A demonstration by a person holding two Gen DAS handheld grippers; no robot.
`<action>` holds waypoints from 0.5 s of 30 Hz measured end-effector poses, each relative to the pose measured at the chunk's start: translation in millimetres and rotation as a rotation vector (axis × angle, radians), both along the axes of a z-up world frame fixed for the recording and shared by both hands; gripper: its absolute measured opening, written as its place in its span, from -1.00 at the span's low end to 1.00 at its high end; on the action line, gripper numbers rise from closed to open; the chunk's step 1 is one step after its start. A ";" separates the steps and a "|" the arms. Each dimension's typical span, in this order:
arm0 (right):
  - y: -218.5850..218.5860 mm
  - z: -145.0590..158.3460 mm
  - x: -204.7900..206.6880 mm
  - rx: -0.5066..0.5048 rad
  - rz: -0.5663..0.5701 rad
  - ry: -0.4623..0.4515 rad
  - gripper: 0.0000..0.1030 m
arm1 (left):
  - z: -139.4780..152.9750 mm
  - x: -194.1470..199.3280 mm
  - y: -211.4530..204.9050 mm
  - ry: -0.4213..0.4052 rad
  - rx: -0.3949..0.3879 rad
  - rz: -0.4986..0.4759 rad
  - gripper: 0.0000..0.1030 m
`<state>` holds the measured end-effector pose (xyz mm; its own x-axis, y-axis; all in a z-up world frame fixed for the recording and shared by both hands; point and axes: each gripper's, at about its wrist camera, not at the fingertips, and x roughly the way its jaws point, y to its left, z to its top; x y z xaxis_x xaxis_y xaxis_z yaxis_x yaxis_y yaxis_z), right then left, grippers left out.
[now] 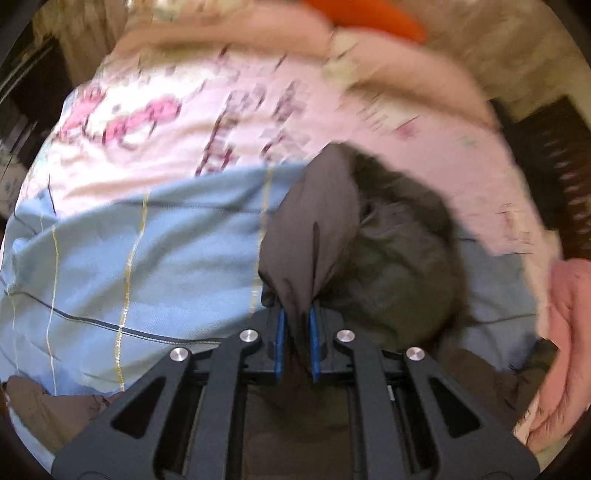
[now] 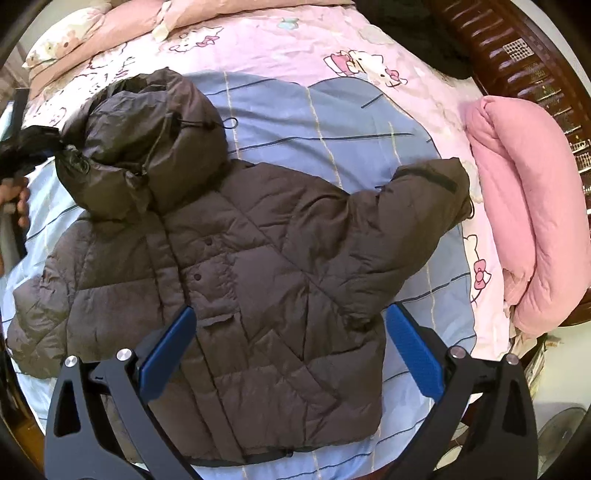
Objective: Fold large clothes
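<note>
A dark brown hooded puffer jacket (image 2: pixel 236 266) lies front up on a blue sheet on the bed, one sleeve (image 2: pixel 424 199) spread to the right. My right gripper (image 2: pixel 291 350) is open above the jacket's lower front, holding nothing. My left gripper (image 1: pixel 297 321) is shut on a fold of the jacket's brown fabric (image 1: pixel 314 229), which bunches up in front of the blue pads. In the right wrist view the left gripper (image 2: pixel 40 147) shows at the far left, pinching the hood's edge (image 2: pixel 70 158). The left wrist view is motion blurred.
The blue striped sheet (image 2: pixel 332 122) lies over a pink cartoon-print bedcover (image 2: pixel 295 40). A folded pink quilt (image 2: pixel 524 221) lies at the right bed edge. Pink pillows (image 2: pixel 122 22) are at the head. A dark wooden bed frame (image 2: pixel 524 55) stands at the right.
</note>
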<state>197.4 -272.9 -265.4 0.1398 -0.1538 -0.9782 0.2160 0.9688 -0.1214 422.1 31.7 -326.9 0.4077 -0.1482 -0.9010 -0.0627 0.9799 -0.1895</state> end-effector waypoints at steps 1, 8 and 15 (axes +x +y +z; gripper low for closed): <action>2.3 4.1 -3.4 -0.002 0.003 -0.005 0.97 | 9.8 -14.2 -3.9 -0.032 0.012 -0.028 -0.80; 13.6 14.4 -29.3 -0.009 0.018 -0.033 0.97 | 59.4 -162.7 -56.6 -0.227 0.194 -0.289 -0.80; 20.1 -22.5 -53.4 0.025 0.006 -0.025 0.97 | -10.0 -284.7 -75.7 -0.211 0.263 -0.406 -0.80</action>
